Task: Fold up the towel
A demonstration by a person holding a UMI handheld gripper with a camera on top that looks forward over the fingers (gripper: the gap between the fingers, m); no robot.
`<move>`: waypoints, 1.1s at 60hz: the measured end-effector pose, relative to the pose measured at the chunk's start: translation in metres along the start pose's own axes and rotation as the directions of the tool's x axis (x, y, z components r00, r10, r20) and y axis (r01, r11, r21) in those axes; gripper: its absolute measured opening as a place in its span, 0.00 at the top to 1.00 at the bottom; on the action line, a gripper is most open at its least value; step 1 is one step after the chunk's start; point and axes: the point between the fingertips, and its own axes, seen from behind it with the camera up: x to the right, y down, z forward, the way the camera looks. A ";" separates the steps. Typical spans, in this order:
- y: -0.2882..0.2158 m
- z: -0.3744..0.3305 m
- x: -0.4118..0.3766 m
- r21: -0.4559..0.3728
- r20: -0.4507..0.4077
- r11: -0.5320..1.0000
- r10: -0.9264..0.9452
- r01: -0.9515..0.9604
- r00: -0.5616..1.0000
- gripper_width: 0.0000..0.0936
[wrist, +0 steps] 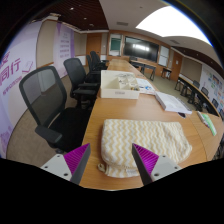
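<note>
A cream towel (140,143) with a pale zigzag pattern lies folded on the wooden table (120,108), its near edge bunched just ahead of my fingers. My gripper (112,161) hovers above the towel's near edge. The two fingers with magenta pads (78,157) stand wide apart and hold nothing. The towel's near edge shows between the fingertips, lying on the table.
A white box (118,84) stands on the table beyond the towel. Papers (172,102) lie to the right. Black office chairs (48,100) line the table's left side. More desks and chairs stand further back in the room.
</note>
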 end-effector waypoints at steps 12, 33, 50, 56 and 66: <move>0.001 0.067 0.005 -0.035 -0.038 0.999 -0.016 0.015 0.999 0.09; 0.003 0.073 0.027 -0.060 -0.085 0.997 -0.045 0.040 0.995 0.88; 0.001 0.057 -0.001 -0.095 0.045 0.995 -0.018 0.022 0.999 0.96; -0.018 0.027 -0.044 -0.100 0.193 0.994 0.063 -0.044 0.979 0.96; -0.092 -0.029 -0.066 -0.037 0.386 0.981 0.190 -0.191 0.903 0.96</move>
